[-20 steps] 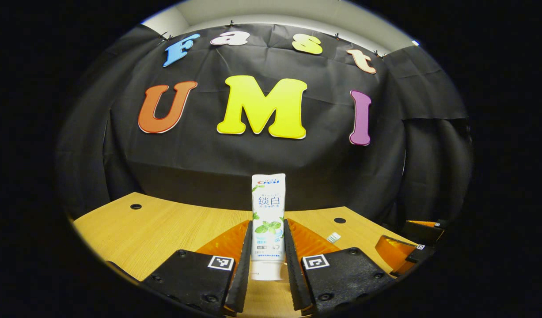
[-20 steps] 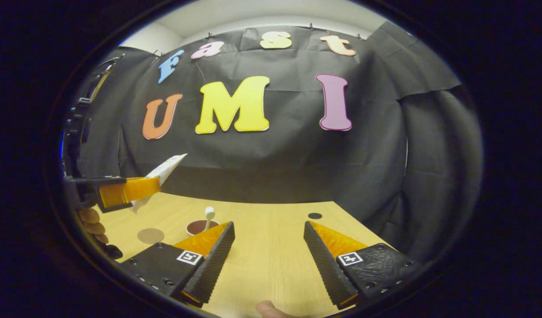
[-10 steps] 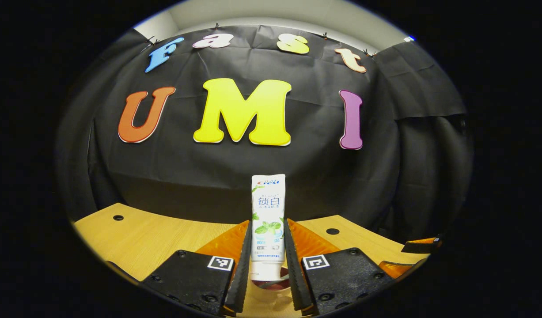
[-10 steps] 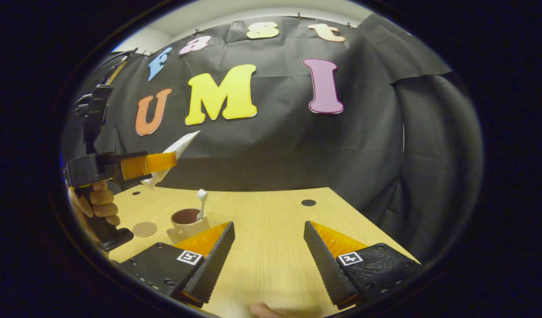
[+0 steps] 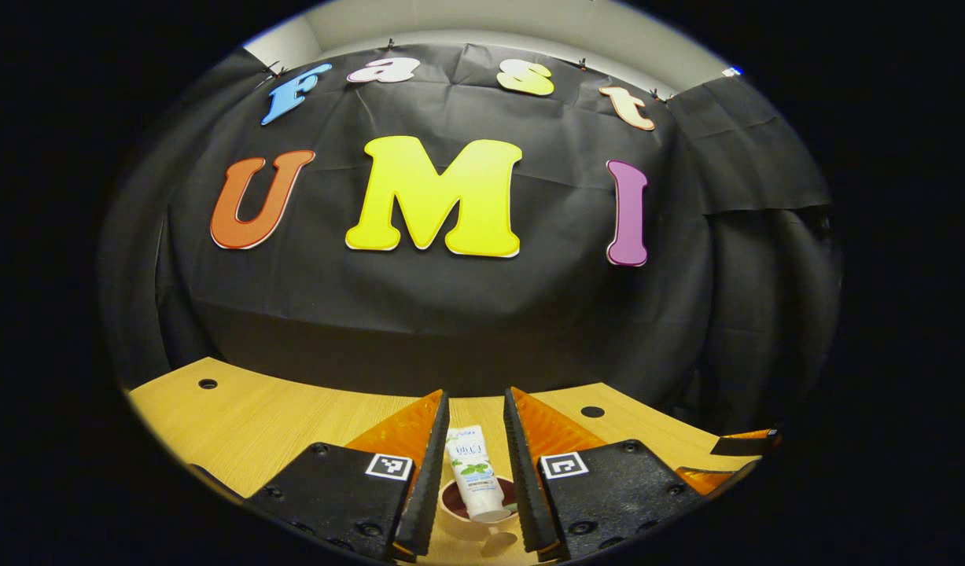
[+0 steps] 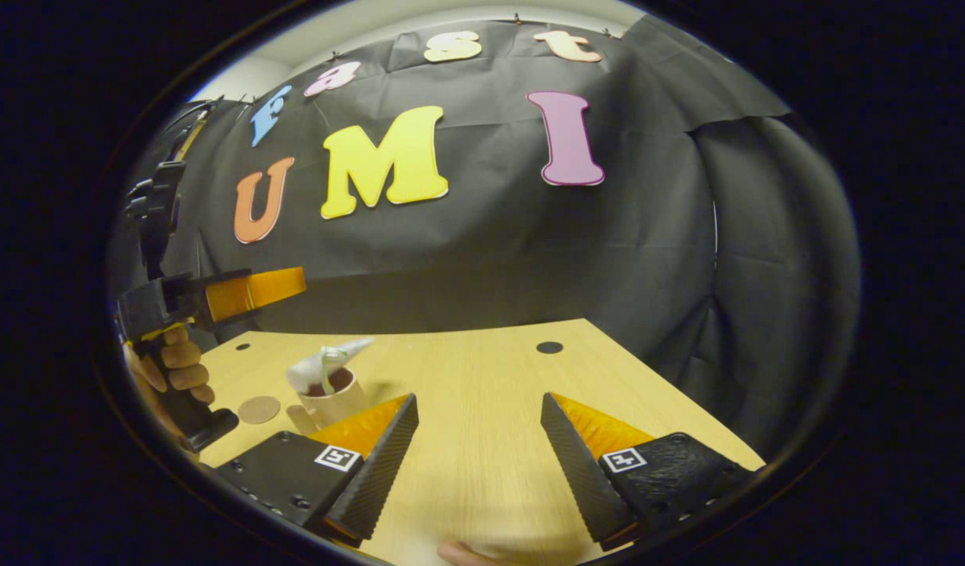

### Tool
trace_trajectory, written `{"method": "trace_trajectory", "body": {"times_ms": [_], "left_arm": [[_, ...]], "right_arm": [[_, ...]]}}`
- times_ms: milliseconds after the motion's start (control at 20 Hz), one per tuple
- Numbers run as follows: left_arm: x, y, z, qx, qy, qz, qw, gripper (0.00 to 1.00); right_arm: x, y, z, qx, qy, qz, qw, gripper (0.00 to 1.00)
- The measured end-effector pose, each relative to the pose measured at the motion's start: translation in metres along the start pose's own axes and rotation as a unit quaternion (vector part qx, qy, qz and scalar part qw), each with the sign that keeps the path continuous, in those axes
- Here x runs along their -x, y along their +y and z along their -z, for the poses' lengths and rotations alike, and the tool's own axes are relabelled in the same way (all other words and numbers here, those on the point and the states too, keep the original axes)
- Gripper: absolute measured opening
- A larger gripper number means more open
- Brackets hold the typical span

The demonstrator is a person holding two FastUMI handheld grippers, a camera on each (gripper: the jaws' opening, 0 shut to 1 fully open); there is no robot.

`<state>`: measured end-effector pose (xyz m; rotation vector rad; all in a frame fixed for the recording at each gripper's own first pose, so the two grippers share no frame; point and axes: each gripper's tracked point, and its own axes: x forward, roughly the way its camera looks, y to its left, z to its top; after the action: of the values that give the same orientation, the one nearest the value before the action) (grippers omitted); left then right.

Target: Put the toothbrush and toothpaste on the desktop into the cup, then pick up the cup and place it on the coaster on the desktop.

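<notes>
Toothpaste (image 5: 474, 474) leans in the cup (image 6: 334, 400) beside the toothbrush (image 6: 327, 366), directly below the left tool (image 5: 476, 460), whose fingers are parted and empty. Right tool (image 6: 479, 456), also released, is farther off; coaster (image 6: 259, 409) lies just beside the cup on the counter (image 6: 482, 393).

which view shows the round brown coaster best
The right gripper view: the flat round brown coaster lies bare on the light wooden desktop, just left of the beige cup. The left gripper view looks down on the cup between its own fingers; I can't make out the coaster there.
</notes>
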<state>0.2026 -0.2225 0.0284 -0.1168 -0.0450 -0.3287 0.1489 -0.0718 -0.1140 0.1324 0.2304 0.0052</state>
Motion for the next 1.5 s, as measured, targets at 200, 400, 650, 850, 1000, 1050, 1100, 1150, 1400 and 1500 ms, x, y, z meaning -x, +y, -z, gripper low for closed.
{"method": "trace_trajectory", "body": {"times_ms": [200,400,650,850,1000,1050,1100,1150,1400,1500], "left_arm": [[-0.004,0.004,0.021,-0.003,0.033,0.003,0.999,0.45],[-0.009,0.011,0.035,-0.009,0.056,-0.009,0.998,0.48],[-0.015,0.010,0.048,-0.007,0.076,0.001,0.997,0.66],[-0.018,0.011,0.061,-0.009,0.096,-0.001,0.995,0.76],[-0.009,0.020,0.057,0.010,0.094,-0.010,0.995,0.77],[-0.004,0.024,0.053,0.018,0.089,-0.011,0.996,0.77],[0.004,0.031,0.047,0.021,0.086,-0.015,0.996,0.77],[0.013,0.040,0.042,0.025,0.083,-0.023,0.996,0.77],[0.055,0.087,0.035,0.020,0.065,-0.056,0.996,0.80],[0.067,0.101,0.040,0.005,0.065,-0.066,0.996,0.79]], "right_arm": [[0.003,0.000,0.003,-0.006,0.001,0.001,1.000,0.95],[0.003,0.001,0.007,-0.009,0.006,-0.001,1.000,0.95],[0.001,0.001,0.014,-0.010,0.009,-0.004,1.000,0.95],[-0.003,0.003,0.021,-0.019,0.022,-0.008,1.000,0.95],[-0.005,0.014,0.027,-0.013,0.037,-0.019,0.999,0.96],[-0.006,0.022,0.029,-0.010,0.047,-0.028,0.998,0.96],[-0.007,0.033,0.032,-0.012,0.056,-0.041,0.998,0.96],[-0.008,0.046,0.033,-0.012,0.065,-0.055,0.996,0.96],[-0.015,0.090,0.039,0.010,0.093,-0.077,0.993,0.96],[-0.018,0.105,0.041,0.017,0.099,-0.080,0.992,0.96]]}}
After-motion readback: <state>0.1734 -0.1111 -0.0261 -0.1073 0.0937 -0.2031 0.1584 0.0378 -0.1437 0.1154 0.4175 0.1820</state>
